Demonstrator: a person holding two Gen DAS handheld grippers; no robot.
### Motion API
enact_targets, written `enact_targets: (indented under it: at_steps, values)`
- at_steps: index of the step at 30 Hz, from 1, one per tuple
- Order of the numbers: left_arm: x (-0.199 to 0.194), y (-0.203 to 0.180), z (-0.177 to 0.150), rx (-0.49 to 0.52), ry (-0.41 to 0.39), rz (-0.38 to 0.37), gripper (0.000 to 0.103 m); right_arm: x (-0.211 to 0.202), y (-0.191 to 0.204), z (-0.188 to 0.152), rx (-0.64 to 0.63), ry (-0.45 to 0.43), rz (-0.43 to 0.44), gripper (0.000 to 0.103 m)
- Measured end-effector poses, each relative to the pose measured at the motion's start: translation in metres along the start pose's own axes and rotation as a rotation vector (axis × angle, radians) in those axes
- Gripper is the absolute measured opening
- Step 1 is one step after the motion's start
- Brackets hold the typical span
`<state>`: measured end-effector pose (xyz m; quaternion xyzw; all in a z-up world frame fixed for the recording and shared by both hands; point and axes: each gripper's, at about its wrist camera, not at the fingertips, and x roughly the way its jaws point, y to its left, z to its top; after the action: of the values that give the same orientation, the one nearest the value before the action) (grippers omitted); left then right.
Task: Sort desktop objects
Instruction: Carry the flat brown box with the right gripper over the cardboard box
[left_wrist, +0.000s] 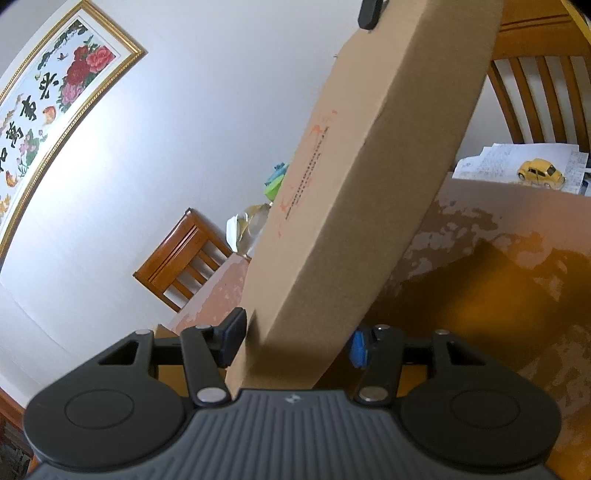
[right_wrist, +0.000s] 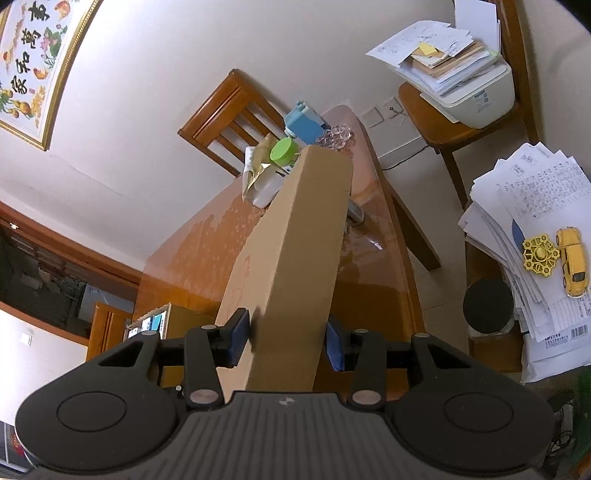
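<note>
Both the left gripper (left_wrist: 295, 341) and right gripper (right_wrist: 288, 341) have fingers clamped.

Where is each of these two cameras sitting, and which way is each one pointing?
Left wrist: on the left gripper, looking along its fingers at the tilted cardboard box it clamps, with table and wall behind.
Right wrist: on the right gripper, looking along the same box toward the table's far end; its pads sit against the box.
Shared: box, table, framed picture, yellow toy car.
</note>
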<state>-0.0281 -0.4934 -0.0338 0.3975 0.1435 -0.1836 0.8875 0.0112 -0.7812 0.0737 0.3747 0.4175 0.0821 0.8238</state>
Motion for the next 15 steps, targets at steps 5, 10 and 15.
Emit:
enact_targets:
  at_steps: [5,10,15]
  values:
    - [-0.008,0.008,0.006,-0.004,-0.033,0.013,0.056,-0.013,0.004,-0.003,-0.002,-0.028,0.007,0.049]
    - [-0.019,0.023,0.014,-0.021,-0.082,0.036,0.056,-0.035,0.018,-0.010,-0.018,-0.075,0.017,0.049]
    - [-0.031,0.046,0.015,-0.040,-0.123,0.078,0.056,-0.053,0.039,-0.018,-0.043,-0.109,0.041,0.050]
